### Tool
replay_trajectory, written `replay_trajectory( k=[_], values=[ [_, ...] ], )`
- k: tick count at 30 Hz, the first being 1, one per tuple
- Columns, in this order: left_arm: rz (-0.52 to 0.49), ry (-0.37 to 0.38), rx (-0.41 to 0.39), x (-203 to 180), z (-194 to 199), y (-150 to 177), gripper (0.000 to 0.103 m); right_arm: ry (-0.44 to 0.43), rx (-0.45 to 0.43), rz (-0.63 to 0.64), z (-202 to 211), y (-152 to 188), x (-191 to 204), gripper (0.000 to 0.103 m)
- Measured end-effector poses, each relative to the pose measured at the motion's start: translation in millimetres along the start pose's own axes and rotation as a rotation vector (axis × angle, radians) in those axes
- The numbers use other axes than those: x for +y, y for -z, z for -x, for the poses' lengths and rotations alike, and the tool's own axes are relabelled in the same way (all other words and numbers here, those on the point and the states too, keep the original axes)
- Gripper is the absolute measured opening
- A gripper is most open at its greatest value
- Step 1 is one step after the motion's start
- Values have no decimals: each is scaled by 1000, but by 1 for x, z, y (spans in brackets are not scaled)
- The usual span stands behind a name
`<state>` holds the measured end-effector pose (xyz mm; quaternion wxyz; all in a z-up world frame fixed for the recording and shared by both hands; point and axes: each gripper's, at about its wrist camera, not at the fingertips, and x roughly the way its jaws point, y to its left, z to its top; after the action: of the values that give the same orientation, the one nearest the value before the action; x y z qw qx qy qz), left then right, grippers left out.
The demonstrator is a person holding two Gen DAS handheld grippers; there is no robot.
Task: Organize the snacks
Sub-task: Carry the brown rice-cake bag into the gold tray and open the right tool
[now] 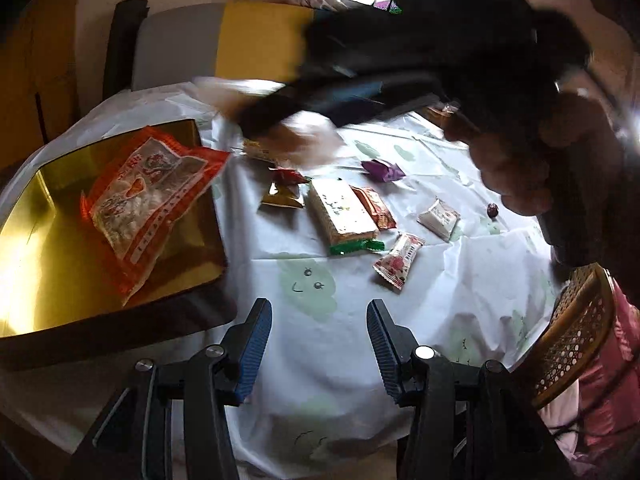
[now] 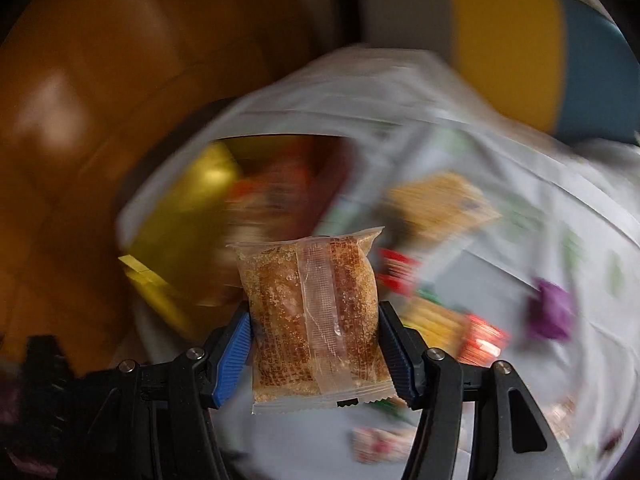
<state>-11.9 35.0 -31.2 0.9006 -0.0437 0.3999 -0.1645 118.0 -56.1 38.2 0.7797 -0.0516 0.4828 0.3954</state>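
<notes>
1. Squarely between the blue pads of the right gripper (image 2: 315, 344) sits a clear packet of brown crumbly snack (image 2: 314, 312), pinched at both sides and lifted above the white tablecloth (image 2: 500, 168).
2. Its jaws stand about half apart, clamped on that packet.
3. Over the cloth, the left gripper (image 1: 318, 346) hangs parted and empty, loose snacks (image 1: 344, 216) lying beyond its tips, the gold tray (image 1: 48, 216) to their left.

Tray (image 1: 192, 264) sits at table's (image 1: 320, 360) left edge w/ one large snack bag (image 1: 148, 200) in it. Small packets lie scattered right of tray, mid-table; biscuit pack (image 1: 342, 210) at centre, candy (image 1: 384, 170) behind it. Clear-wrapped snack packet (image 2: 316, 320) is between right gripper's (image 2: 316, 340) fingers, above table.
</notes>
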Motion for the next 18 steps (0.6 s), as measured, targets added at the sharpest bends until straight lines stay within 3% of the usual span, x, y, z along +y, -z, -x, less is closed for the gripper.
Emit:
replay_trajectory(
  k=[5, 10, 18],
  values=[
    [37, -13, -9, 13, 4, 2, 50, -157, 95, 112, -39, -28, 51, 62],
    [75, -31, -10, 25, 5, 4, 50, -131, 176, 88, -83, -38, 60, 63],
    [107, -37, -8, 32, 3, 5, 51, -102, 135, 28, -82, -36, 45, 63]
  ],
)
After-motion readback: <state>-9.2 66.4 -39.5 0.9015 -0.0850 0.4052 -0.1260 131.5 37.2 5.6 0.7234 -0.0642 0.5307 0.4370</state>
